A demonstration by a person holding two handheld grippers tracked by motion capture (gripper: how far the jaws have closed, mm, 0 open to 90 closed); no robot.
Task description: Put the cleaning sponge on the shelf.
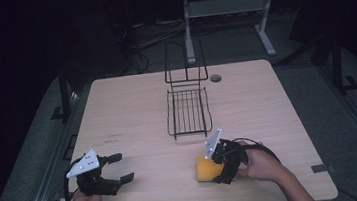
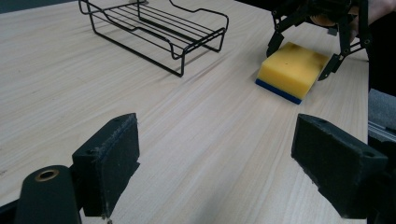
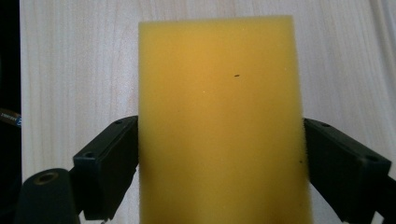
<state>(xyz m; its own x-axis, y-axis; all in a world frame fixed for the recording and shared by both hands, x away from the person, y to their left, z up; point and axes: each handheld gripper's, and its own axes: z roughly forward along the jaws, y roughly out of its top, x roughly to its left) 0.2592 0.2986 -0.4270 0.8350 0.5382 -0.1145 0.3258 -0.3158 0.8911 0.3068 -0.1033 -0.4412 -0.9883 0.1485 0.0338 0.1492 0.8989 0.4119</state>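
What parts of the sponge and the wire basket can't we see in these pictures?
- Sponge, right gripper view: its near end is cut off by the bottom edge, and its blue underside faces the table.
- Sponge, high view: its right part sits under the right tool.
- Wire basket, left gripper view: its far end runs off the top edge.
- Right tool, left gripper view: whether its jaws press the sponge is too small to tell.

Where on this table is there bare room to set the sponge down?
Bare wood lies left of the wire rack, right of it to the table edge, and between the left gripper and the sponge. It is crowded only around the right gripper, whose jaws flank the sponge.
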